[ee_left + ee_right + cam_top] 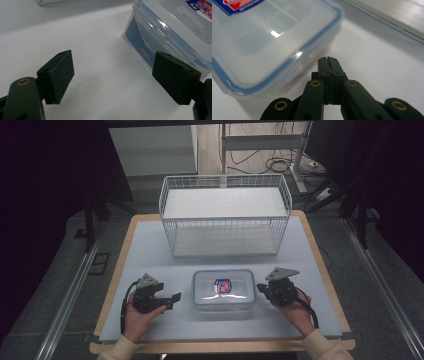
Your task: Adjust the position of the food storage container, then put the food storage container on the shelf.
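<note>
Resting flat on the white mat [150, 250] that covers the table [125, 237], the clear plastic container [223, 290] sits near the front edge, between the two grippers and in front of the white wire basket [225, 215]. Its lid is on, edged in blue and bearing a red-and-blue label [223, 286]; in the left gripper view a side latch [160, 32] lies folded down against the container wall. The left gripper [170, 301] lies just beside the container's left end, apart from it, with its jaws spread wide and nothing between them; bare mat shows in the gap. The right gripper [260, 289] is at the container's right end with its jaws pressed fully together, holding nothing. In the right gripper view [328, 60] the closed tips sit just beside the container's lower wall; contact cannot be determined. Each gripper is held by one hand [137, 317].
</note>
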The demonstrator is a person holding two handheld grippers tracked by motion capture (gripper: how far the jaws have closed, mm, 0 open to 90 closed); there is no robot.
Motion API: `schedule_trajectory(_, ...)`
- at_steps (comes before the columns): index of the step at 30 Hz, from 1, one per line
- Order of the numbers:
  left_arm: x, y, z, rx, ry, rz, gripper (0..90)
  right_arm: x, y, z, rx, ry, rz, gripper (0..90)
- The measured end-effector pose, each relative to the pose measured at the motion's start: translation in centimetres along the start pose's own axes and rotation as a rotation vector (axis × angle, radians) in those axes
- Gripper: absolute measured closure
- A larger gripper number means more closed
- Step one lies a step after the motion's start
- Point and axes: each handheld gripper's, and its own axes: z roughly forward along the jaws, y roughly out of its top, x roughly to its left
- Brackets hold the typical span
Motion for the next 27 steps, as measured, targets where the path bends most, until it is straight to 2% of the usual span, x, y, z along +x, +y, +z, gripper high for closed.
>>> schedule_trajectory(1,0.0,0.0,0.0,0.000,0.000,0.000,17.5,0.0,0.0,0.0,0.000,0.000,0.000,90.0)
schedule_trajectory(2,0.1,0.0,0.0,0.000,0.000,-0.002,17.5,-0.6,-0.3,-0.6,-0.013,0.013,0.034,90.0)
schedule_trajectory(3,0.1,0.0,0.0,-0.002,0.000,-0.005,17.5,-0.6,-0.3,-0.6,-0.013,0.013,0.034,90.0)
schedule_trajectory(5,0.1,0.0,-0.1,-0.004,-0.003,-0.007,17.5,-1.3,-0.8,-1.4,-0.026,0.013,0.066,90.0)
schedule_trajectory(11,0.0,0.1,-0.1,-0.003,-0.012,-0.017,17.0,-2.1,-1.4,-2.1,-0.041,0.031,0.107,89.9)
schedule_trajectory(13,-0.1,0.3,-0.1,-0.007,-0.023,-0.025,16.8,-2.4,-1.5,-2.4,-0.057,0.059,0.123,83.2)
schedule_trajectory(15,-0.1,0.3,-0.1,-0.006,-0.026,-0.027,16.6,-2.5,-1.4,-2.4,-0.062,0.066,0.125,81.1)
schedule_trajectory(19,-0.2,0.4,-0.5,-0.017,-0.034,-0.055,16.2,-2.9,-1.4,-2.3,-0.058,0.092,0.144,67.2)
schedule_trajectory(20,-0.1,0.6,-0.7,-0.020,-0.055,-0.083,15.3,-3.0,-1.4,-2.0,-0.046,0.114,0.153,54.1)
schedule_trajectory(21,-0.1,0.6,-0.7,-0.020,-0.055,-0.083,15.0,-3.0,-1.4,-2.0,-0.046,0.114,0.153,54.1)
schedule_trajectory(22,0.0,0.6,-0.8,-0.021,-0.070,-0.102,15.0,-3.0,-1.4,-2.0,-0.048,0.123,0.164,49.2)
schedule_trajectory(23,0.1,0.8,-0.7,-0.015,-0.119,-0.141,14.0,-3.1,-1.4,-2.0,-0.062,0.131,0.183,39.8)
schedule_trajectory(24,0.1,0.9,-0.6,-0.009,-0.137,-0.156,13.6,-3.2,-1.3,-2.0,-0.069,0.138,0.198,37.6)
schedule_trajectory(26,0.0,1.0,-0.5,0.000,-0.146,-0.165,13.3,-3.3,-1.3,-2.1,-0.080,0.146,0.210,34.9)
schedule_trajectory(27,-0.2,1.4,-0.1,0.015,-0.170,-0.171,12.9,-3.4,-1.3,-2.3,-0.093,0.161,0.234,31.3)
